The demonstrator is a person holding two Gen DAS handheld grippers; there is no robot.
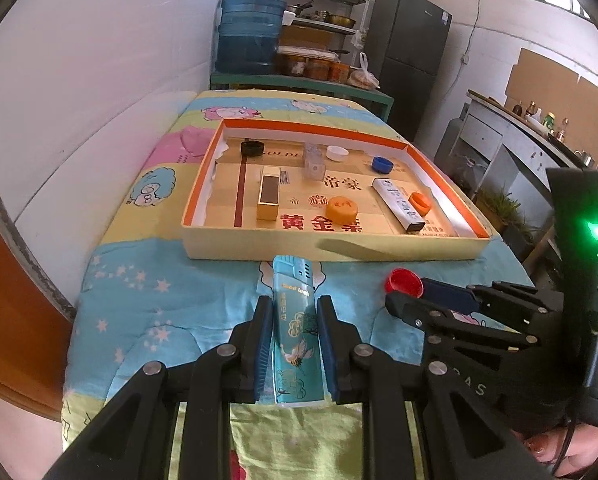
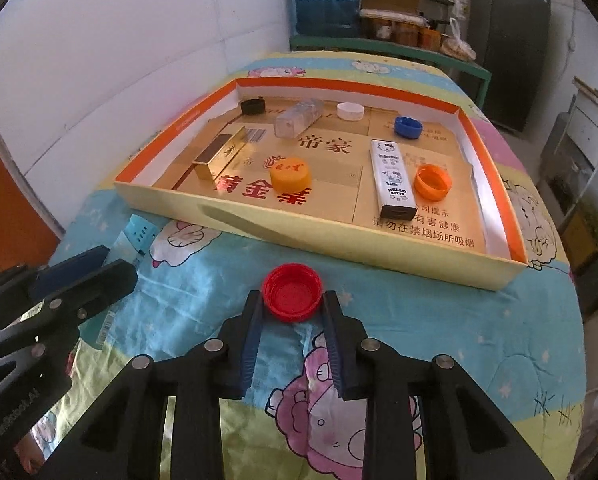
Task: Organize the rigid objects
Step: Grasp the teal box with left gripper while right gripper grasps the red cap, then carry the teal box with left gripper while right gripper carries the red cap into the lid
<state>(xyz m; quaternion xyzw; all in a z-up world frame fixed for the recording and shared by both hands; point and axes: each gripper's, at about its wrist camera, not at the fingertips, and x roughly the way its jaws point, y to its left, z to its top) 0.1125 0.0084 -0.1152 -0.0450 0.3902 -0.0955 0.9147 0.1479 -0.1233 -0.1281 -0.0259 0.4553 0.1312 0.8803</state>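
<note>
A: From the left wrist view, the left hand-held gripper (image 1: 295,312) has its two blue pads on either side of the teal lighter (image 1: 297,340), which lies lengthwise on the cartoon-print cloth (image 1: 171,304) of the table, pointing at the tray. The pads look just beside its sides; I cannot tell whether they press it.

B: And the tray?

A: The shallow orange-rimmed box (image 1: 379,250) sits just past the lighter's tip. Inside: a gold box (image 1: 267,196), an orange cap (image 1: 342,208), a white Hello Kitty lighter (image 1: 399,204), an open orange cap (image 1: 420,203), a blue cap (image 1: 382,164), a white cap (image 1: 337,153), a black cap (image 1: 252,148) and a clear plastic case (image 1: 314,162).

B: The other side?

A: From this view the right hand-held gripper (image 1: 415,296) reaches in from the right, with the red cap (image 1: 403,282) at its tips (half hidden here).

B: The right wrist view settles that?

A: Yes. The red cap (image 2: 293,297) lies open side up on the cloth, between the fingertips of the right hand-held gripper (image 2: 293,300), which is parted around the cap's rim, close on both sides. The left hand-held gripper (image 2: 87,276) shows at the left edge, the teal lighter (image 2: 133,248) mostly covered by it.
</note>
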